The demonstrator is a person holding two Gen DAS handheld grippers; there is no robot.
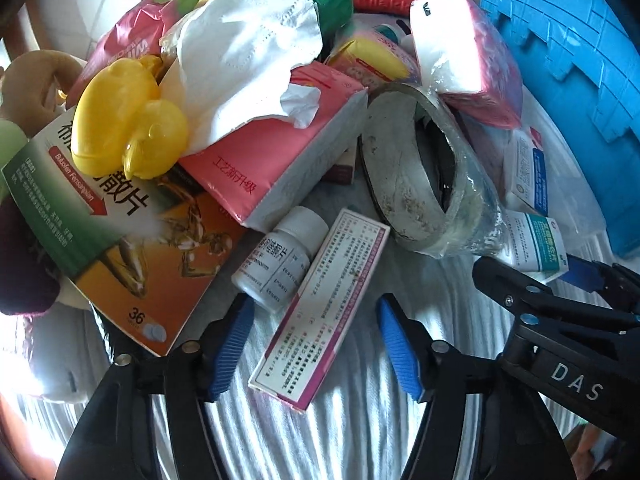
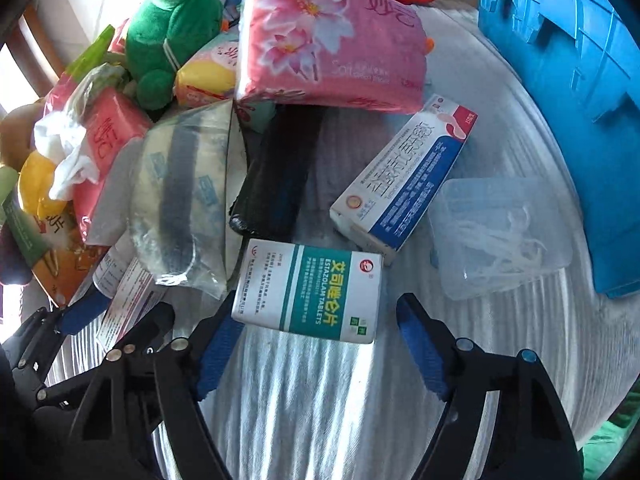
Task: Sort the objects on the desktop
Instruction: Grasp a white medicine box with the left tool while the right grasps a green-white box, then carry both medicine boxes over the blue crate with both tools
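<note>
White ribbed cloth carries one mixed heap, tissue packs (image 2: 332, 40), medicine boxes (image 2: 308, 288), tape roll (image 1: 424, 168) and toys beside the blue crate (image 2: 560, 92), so sorting looks largely undone, while left gripper (image 1: 316, 344) and right gripper (image 2: 316, 356) gape empty.

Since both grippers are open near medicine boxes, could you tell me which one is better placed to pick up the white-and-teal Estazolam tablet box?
Right. The white-and-teal Estazolam tablet box lies just ahead of the open right gripper; the left gripper straddles a pink-edged white carton.
</note>
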